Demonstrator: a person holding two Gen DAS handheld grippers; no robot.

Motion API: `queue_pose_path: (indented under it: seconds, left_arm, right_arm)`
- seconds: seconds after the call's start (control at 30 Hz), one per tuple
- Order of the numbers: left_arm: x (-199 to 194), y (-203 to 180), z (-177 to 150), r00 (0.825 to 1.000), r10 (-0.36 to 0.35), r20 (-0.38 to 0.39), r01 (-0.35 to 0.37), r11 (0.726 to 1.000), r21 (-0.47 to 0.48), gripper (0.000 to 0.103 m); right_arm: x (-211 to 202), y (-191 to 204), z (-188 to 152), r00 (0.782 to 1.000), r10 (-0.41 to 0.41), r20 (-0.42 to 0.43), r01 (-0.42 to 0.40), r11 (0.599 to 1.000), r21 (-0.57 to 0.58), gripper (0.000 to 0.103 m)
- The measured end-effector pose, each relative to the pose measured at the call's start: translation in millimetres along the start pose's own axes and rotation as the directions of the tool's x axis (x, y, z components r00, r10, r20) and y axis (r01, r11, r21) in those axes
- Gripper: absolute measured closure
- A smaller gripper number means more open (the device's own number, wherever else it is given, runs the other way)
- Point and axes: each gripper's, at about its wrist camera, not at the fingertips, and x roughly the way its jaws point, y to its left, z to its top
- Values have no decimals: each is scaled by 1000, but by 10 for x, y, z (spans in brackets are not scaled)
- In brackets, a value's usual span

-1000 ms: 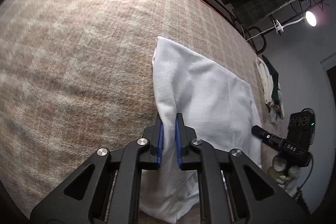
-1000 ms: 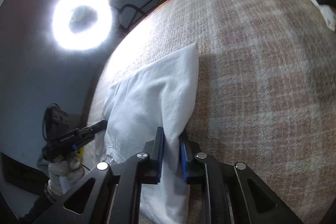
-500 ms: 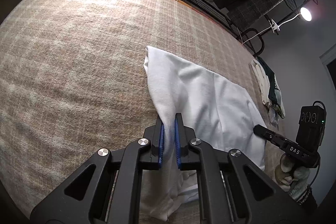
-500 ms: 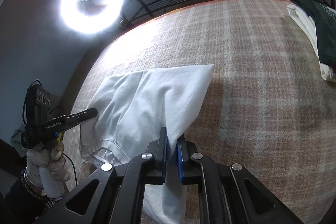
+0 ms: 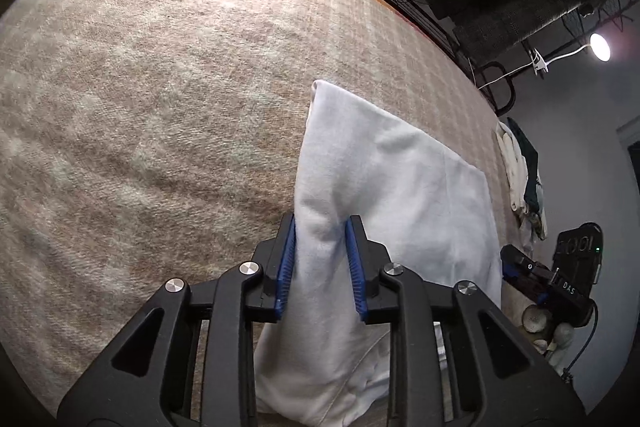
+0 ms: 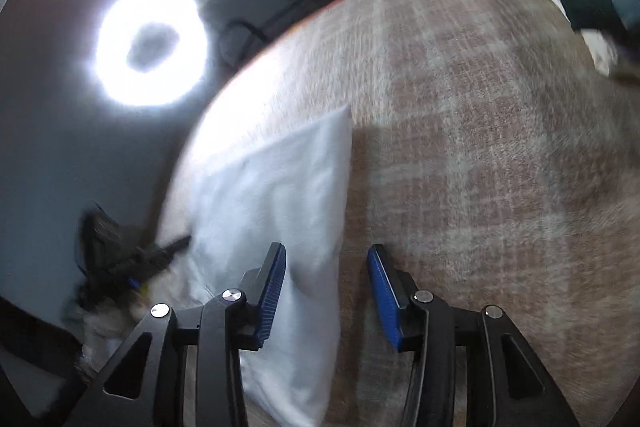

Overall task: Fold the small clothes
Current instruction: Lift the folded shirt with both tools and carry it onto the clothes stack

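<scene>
Letting go is what's going on here, on both sides at once. Half a second back both grippers were clamped tight on the near edge of the white garment (image 5: 384, 187); now both sets of jaws have just been opening.

The right gripper (image 6: 327, 291) is the clearer case: its blue pads stand well apart, the left one just at the cloth's side, the right one over bare blanket, so nothing is being squeezed. That view is smeared with motion blur though, so I can't say for sure whether the left pad brushes the fabric.

The left gripper (image 5: 320, 263) has only cracked open a little. A raised ridge of cloth sits between its pads and fills the gap, so it reads as a narrow, loosening hold rather than a clean release. I'd call it barely touching at best.

The garment itself lies on the plaid blanket (image 5: 160, 87), folded into a tidy rectangle with its far corners flat, and only the near edge is humped up where the left jaws are. Off at the far edge there's a small pile of other clothes (image 5: 520, 171).

My read: this fold is laid down and done. Next thing is backing the fingers out without dragging that edge along.
</scene>
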Motion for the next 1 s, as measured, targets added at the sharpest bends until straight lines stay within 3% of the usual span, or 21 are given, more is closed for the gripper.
queue_pose_path:
  seconds: [0.13,0.17,0.2,0.23,0.3,0.4,0.63,1.0]
  left_arm:
    - [42,-44,13,1000,-22,-10,22,1000,-5,83]
    - [61,-74,11,1000,-19,-18,20,1000,3,93]
    - [64,-108,2,1000,-1,-15,2,1000,17,94]
    - [49,-154,-8,1000,12,-5,-12,999,35,95]
    - [-18,-238,-22,1000,17,18,-18,998,56,96]
    - [-159,-356,-33,998,12,58,-16,997,81,96]
    - [-420,-626,-125,995,-1,100,-15,987,159,96]
    - [-328,-1275,-273,993,-67,98,42,971,237,96]
  right_arm:
    - [168,-5,-14,995,94,-12,-93,994,56,69]
    - [212,54,-22,996,89,-12,-88,995,40,70]
    - [242,107,-21,997,80,-16,-80,997,25,74]
    - [279,167,-20,997,64,-30,-64,998,10,88]
    - [284,289,-13,999,-1,-34,0,999,-35,92]
    - [191,493,-19,997,-73,-15,70,991,-117,94]
    - [-77,893,-57,991,-126,35,131,959,-250,94]
    - [-758,842,54,979,-172,107,197,934,-299,95]
